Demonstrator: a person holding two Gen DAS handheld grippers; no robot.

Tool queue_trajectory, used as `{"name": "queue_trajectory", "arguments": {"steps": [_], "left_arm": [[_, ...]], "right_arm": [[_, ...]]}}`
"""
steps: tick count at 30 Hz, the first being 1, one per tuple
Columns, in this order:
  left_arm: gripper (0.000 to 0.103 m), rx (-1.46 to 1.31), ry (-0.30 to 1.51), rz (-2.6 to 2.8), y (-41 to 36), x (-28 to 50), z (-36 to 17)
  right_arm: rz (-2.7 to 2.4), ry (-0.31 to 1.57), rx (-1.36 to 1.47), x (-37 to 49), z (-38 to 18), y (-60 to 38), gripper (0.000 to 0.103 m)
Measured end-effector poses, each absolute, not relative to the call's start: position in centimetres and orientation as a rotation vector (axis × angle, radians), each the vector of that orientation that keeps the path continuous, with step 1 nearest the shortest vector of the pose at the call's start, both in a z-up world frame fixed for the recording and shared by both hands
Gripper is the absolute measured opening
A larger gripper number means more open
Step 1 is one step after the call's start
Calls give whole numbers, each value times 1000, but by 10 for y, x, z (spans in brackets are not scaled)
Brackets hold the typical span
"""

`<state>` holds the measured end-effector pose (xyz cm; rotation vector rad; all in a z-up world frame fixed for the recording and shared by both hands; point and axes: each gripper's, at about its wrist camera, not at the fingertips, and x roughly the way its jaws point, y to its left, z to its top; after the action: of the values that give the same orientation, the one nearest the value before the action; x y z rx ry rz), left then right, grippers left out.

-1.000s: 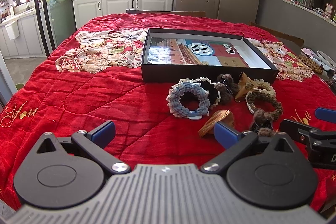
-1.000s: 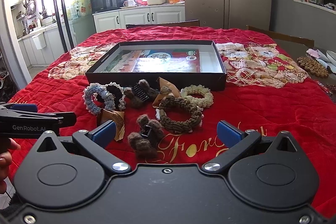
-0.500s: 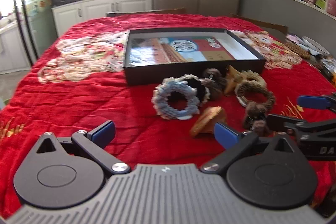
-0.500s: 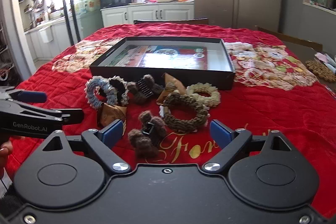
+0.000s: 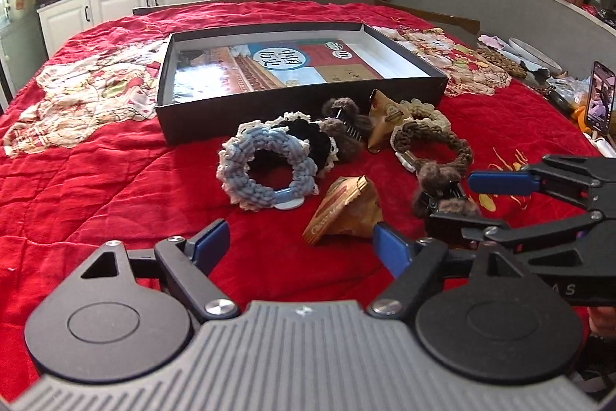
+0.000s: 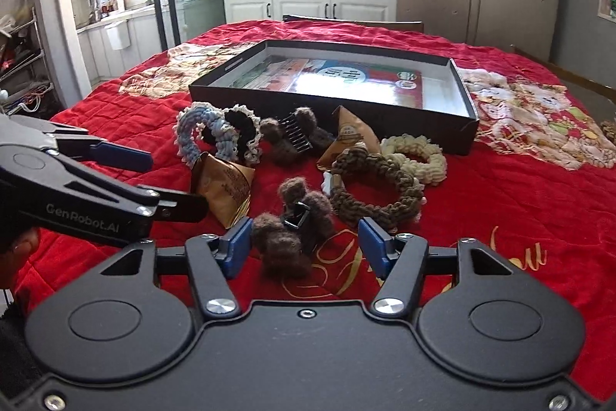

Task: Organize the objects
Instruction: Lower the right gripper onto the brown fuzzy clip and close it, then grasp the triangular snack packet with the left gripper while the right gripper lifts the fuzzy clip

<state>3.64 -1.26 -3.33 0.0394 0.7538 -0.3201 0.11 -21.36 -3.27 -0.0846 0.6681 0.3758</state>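
Your right gripper [image 6: 304, 243] is closing around the brown fuzzy clip [image 6: 294, 228] on the red quilt [image 6: 500, 203]; contact unclear. Left gripper [image 5: 296, 243] closing, empty (kitchen behind overexposed).

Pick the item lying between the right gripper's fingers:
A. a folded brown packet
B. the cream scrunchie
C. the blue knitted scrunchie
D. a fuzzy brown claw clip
D: in the right wrist view the fuzzy brown claw clip sits between the closing jaws of the right gripper, not yet pinched.
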Motion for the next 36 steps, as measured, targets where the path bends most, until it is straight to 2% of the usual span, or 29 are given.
{"name": "queue_trajectory", "arguments": {"steps": [4, 11, 16, 20, 22, 24, 36], "left_arm": [[80, 23, 772, -353, -14, 41, -36], [78, 21, 773, -383, -22, 47, -40], [77, 19, 771, -379, -26, 53, -42], [71, 14, 778, -380, -29, 57, -45], [67, 7, 777, -376, -29, 58, -46], [55, 5, 776, -374, -28, 59, -46], [47, -23, 770, -382, -23, 60, -44]], "right_arm": [[399, 683, -82, 4, -37, -213, 48], [413, 692, -53, 8, -40, -219, 27], [413, 695, -47, 9, -41, -222, 26], [412, 692, -48, 7, -40, -225, 26], [412, 692, -52, 7, -39, -225, 26], [410, 688, -58, 6, -38, -226, 26], [420, 676, -65, 4, -36, -226, 26]]}}
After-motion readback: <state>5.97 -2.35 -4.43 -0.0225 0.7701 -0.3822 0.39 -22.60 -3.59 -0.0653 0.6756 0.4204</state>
